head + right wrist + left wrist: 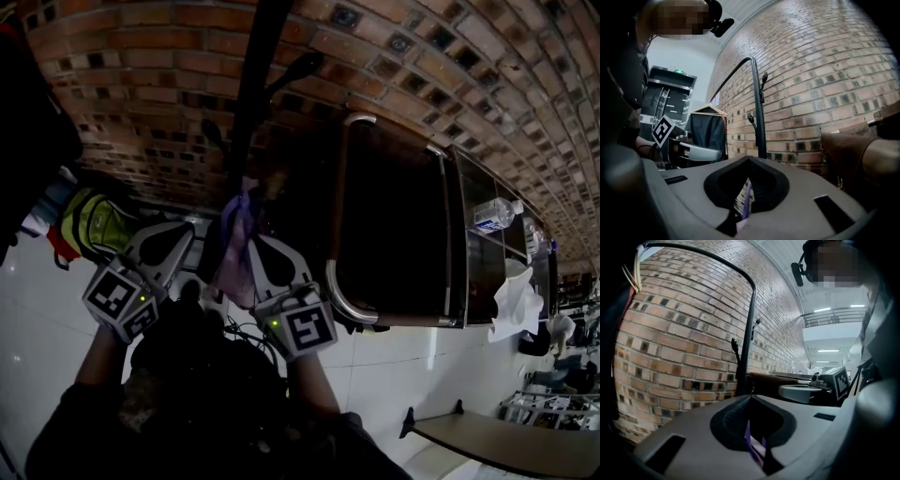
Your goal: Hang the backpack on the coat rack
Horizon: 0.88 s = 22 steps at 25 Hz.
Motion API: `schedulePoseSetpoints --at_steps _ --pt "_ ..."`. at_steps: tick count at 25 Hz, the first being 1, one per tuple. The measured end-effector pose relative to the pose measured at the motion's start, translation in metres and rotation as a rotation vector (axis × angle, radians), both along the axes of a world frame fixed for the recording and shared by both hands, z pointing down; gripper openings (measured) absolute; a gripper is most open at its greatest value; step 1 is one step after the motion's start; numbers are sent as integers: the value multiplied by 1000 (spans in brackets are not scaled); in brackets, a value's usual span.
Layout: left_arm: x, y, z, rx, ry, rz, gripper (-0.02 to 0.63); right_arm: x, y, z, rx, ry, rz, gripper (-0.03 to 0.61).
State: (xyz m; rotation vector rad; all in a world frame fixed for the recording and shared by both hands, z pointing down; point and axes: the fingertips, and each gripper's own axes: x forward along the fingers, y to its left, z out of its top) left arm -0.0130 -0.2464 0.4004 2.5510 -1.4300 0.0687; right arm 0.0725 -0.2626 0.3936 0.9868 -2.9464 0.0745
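A black coat rack pole [251, 103] rises against the brick wall, with one hook [302, 64] high up and another [214, 131] lower. Both grippers are held up in front of it. My left gripper [185, 228] and right gripper [251, 242] are shut side by side on the backpack's purple strap [236, 251]. The dark backpack body [202, 361] hangs below them. In the left gripper view a purple strip [749, 441] shows inside the shut left gripper [749, 398], with the pole [745, 357] just ahead. The right gripper [749, 159] likewise pinches purple webbing [746, 204], facing the pole [759, 117].
A dark cabinet with a metal bar handle [336, 216] stands right of the rack, a water bottle [492, 216] on it. A yellow-green bag [94, 225] lies at the left. A dark garment on a hanger [708, 129] hangs further along the wall. A table edge [506, 441] sits at lower right.
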Motion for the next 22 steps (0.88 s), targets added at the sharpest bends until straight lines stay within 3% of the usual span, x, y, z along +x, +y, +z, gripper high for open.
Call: schedulePoseSetpoints --at_steps 4,9,14,22 --pt "8 11 -3 4 -15 -7 40 0 7 0 25 47 -28 29" --pt "9 22 -14 24 -26 -30 40 0 16 -1 11 35 -67 29" --pt "9 37 -24 55 -30 -5 40 1 24 -3 8 27 -41 29" --pt "-31 87 -27 53 8 15 40 -37 63 0 6 56 -7 29"
